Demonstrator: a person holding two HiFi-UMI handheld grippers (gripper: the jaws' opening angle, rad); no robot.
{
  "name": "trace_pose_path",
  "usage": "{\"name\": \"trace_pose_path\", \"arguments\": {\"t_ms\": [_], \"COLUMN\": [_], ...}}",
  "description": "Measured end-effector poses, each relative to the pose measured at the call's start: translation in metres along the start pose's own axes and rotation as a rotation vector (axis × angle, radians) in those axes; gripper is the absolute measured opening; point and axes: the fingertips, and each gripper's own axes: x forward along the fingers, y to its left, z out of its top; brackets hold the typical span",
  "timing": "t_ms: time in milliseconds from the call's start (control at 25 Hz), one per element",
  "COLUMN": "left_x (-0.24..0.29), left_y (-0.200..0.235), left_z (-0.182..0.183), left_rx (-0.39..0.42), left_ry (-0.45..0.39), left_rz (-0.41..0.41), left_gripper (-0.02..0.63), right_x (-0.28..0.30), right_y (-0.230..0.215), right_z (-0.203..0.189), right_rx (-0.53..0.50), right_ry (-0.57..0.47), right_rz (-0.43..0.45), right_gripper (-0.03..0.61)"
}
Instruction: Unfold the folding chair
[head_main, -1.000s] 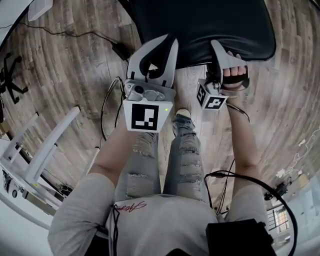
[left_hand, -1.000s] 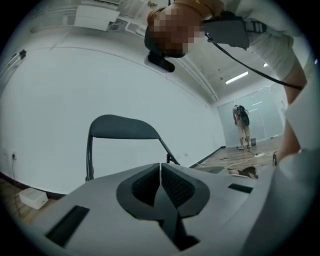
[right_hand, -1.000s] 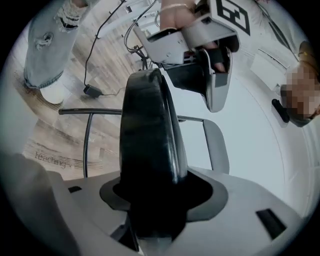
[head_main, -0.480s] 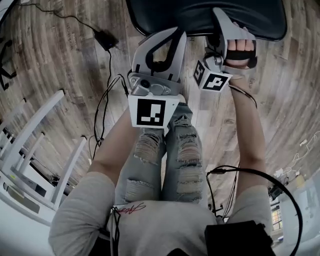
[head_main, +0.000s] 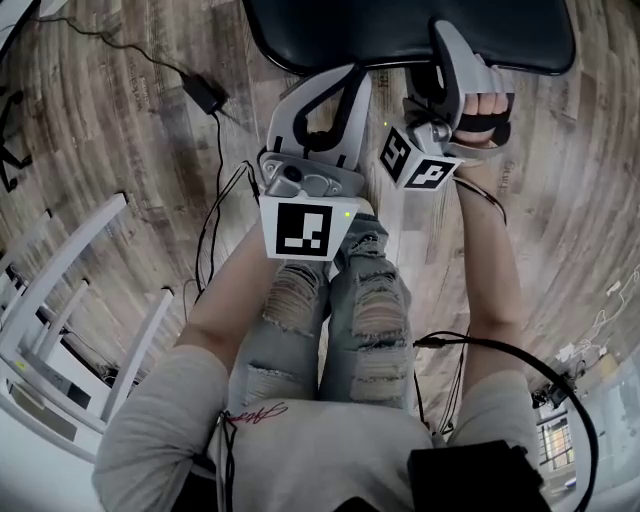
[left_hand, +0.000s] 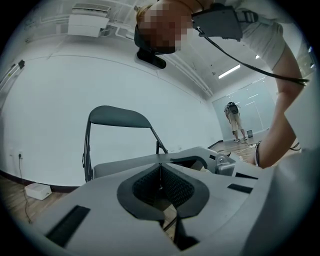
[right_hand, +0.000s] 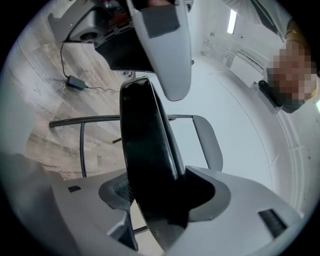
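Note:
The folding chair stands open, its black seat (head_main: 400, 30) at the top of the head view. My right gripper (head_main: 445, 45) is open, its jaws wide, with the seat's front edge (right_hand: 145, 140) between them. The upper finger lies over the seat and the lower one is hidden beneath it. My left gripper (head_main: 345, 80) is shut and empty, level, just before the seat edge and left of the right gripper. Its closed fingertips (left_hand: 160, 165) point at the backrest (left_hand: 120, 117). The backrest (right_hand: 207, 140) also shows behind the seat.
A white wooden rack (head_main: 70, 290) stands at the left. A cable with a power adapter (head_main: 205, 95) lies on the wood floor near the chair. The person's legs (head_main: 330, 300) are under both grippers. Another person (left_hand: 234, 120) stands far off. A white box (left_hand: 37, 191) sits by the wall.
My left gripper has moved forward to the seat's front edge, close beside the right gripper. The right gripper has stayed at the seat edge.

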Motion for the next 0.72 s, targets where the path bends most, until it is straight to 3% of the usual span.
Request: {"name": "trace_pose_path", "arguments": {"t_ms": [320,520,680,720], "left_x": [-0.018,-0.031,-0.04,-0.042], "left_y": [0.006,0.01,0.016,0.017], "left_z": [0.01,0.034,0.092,0.115], "left_rx": [0.009,0.007,-0.052,-0.067], "left_ry": [-0.023,-0.025,-0.037,-0.043], "left_rz": [0.022,0.04,0.078,0.084], "left_gripper": [0.017,0.018,0.018,0.017], "right_x": [-0.015,-0.065,-0.1,-0.107], "right_y": [-0.001,-0.006,-0.081,-0.112], "right_z": [-0.013,-0.026,0.01,0.027], "right_rx": [0.123,0.241,0.505,0.563], "right_ry": [0.09,0.138,0.144,0.123], "right_rz": [-0.016,-0.001,0.016,0.005], "right_gripper": [0.264,0.262,0.244,0.161]}}
